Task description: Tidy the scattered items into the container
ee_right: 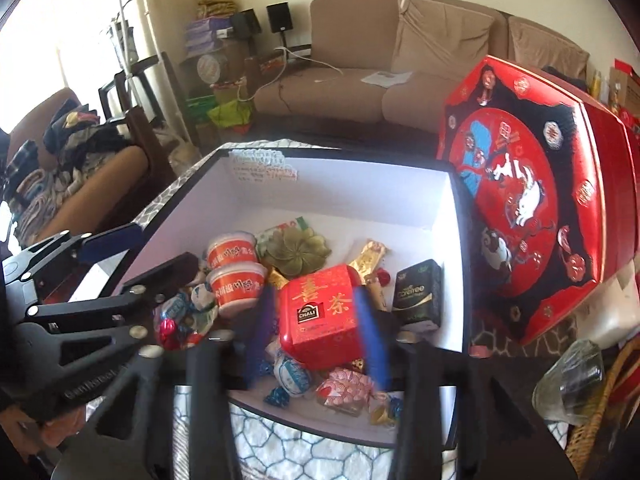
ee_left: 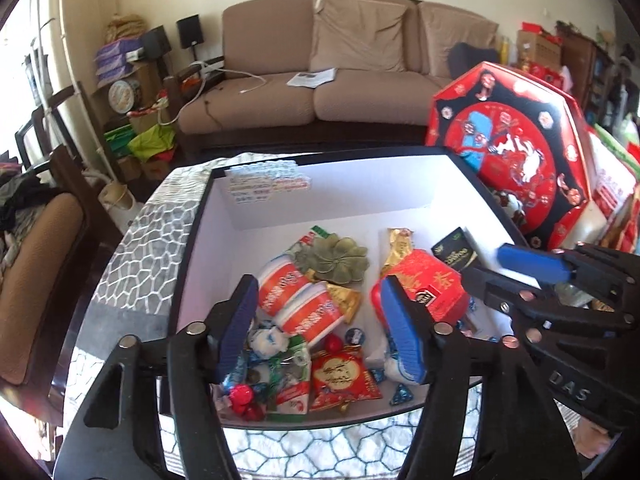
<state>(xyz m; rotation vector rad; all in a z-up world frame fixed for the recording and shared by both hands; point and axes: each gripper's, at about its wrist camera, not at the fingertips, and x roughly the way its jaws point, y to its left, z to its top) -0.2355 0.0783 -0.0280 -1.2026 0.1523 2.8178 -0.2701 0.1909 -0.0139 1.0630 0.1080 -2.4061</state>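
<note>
Hovering over the box [ee_left: 192,240], left tool [ee_left: 320,328] released, right tool [ee_right: 320,328] released around red tin [ee_right: 320,312].

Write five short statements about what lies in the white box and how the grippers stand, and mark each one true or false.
1. The red tea tin lies inside the white box. True.
2. The left gripper is clamped on an orange cup. False: its jaws are open, with nothing pressed between them; the two orange cups lie on the box floor.
3. The black packet sits beside the red tea tin. True.
4. The octagonal red lid lies flat inside the box. False: it stands tilted outside the box.
5. The green flower-shaped piece lies on the sofa. False: it is in the box, near the orange cups.
</note>
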